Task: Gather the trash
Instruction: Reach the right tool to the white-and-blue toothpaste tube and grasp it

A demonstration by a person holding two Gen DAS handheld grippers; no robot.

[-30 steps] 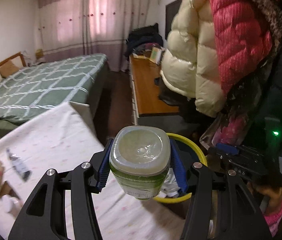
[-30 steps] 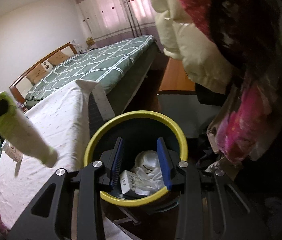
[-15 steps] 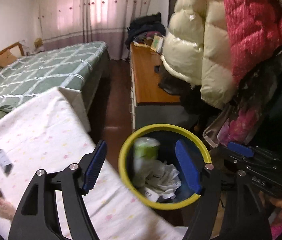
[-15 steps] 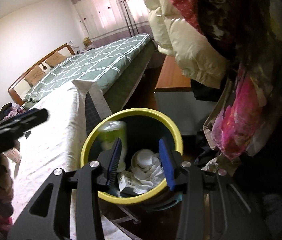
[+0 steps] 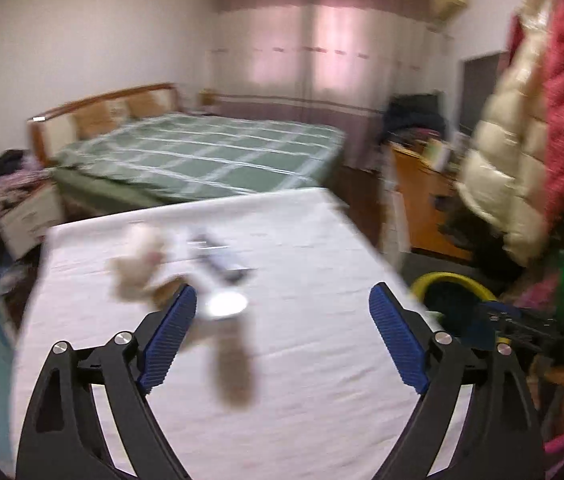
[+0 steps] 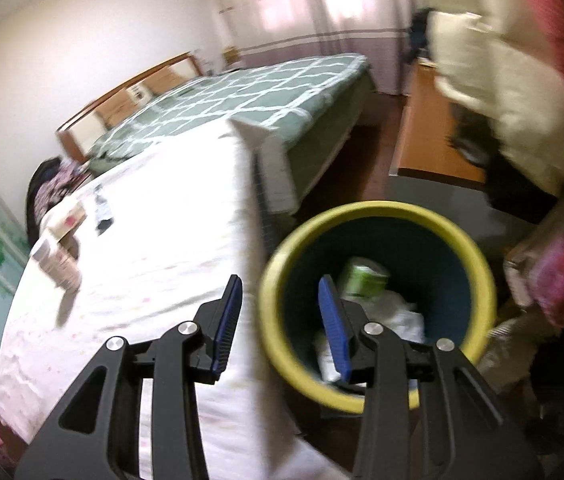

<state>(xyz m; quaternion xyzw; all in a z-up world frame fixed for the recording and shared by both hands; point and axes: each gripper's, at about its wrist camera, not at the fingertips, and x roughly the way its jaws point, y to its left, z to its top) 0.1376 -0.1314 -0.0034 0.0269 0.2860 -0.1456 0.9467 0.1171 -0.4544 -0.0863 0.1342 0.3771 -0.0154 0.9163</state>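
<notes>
The yellow-rimmed bin (image 6: 377, 240) stands beside the white-clothed table (image 6: 154, 248). A green-labelled bottle (image 6: 363, 278) lies in the bin on white crumpled trash (image 6: 397, 312). My right gripper (image 6: 282, 316) is open and empty over the bin's left rim. My left gripper (image 5: 282, 332) is wide open and empty above the table (image 5: 321, 360). Blurred trash lies ahead of it: a beige crumpled wrapper (image 5: 138, 264), a small tube-like piece (image 5: 218, 258) and a white round container (image 5: 226, 304). The bin's rim (image 5: 453, 280) shows at the table's right edge.
A green checked bed (image 5: 210, 156) lies beyond the table. A wooden cabinet (image 5: 421, 200) and hanging cream and red padded coats (image 5: 521, 152) stand right of the bin. Clothes are piled at the far left (image 5: 6, 184).
My left gripper opened and let the green bottle drop into the bin, then swung left over the table. My right gripper shifted left, from inside the bin's mouth to its left rim.
</notes>
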